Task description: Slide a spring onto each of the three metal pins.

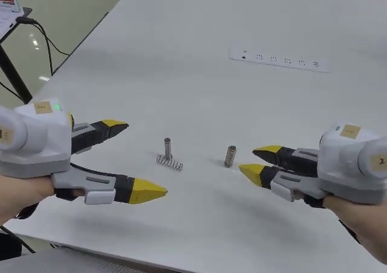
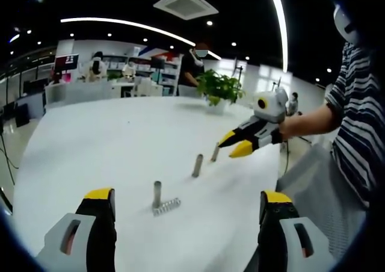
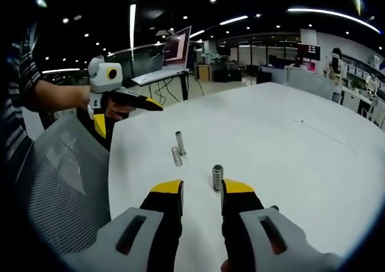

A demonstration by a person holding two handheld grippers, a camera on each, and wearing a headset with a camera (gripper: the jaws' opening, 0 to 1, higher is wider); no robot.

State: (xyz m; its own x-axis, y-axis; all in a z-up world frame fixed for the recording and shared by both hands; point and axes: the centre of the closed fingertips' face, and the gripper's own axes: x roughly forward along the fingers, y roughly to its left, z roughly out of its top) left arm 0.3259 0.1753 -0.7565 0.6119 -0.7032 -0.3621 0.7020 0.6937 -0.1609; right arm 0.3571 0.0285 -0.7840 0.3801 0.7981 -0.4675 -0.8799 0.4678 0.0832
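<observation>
On the white surface (image 1: 199, 73), the left gripper (image 1: 142, 158) hangs with jaws wide apart and the right gripper (image 1: 253, 160) with jaws narrowly apart, both empty. The sprung pin (image 1: 230, 156) looks done. The bare pin (image 1: 167, 146) stands with the loose spring (image 1: 170, 162) lying against its base. The third pin (image 2: 215, 153), near the right gripper, is too small to judge. The grippers' labels (image 1: 42, 107) are unreadable.

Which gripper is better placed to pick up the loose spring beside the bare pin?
Left, likely. The left gripper is wide open and nearer the spring; the right gripper faces the sprung pin.
</observation>
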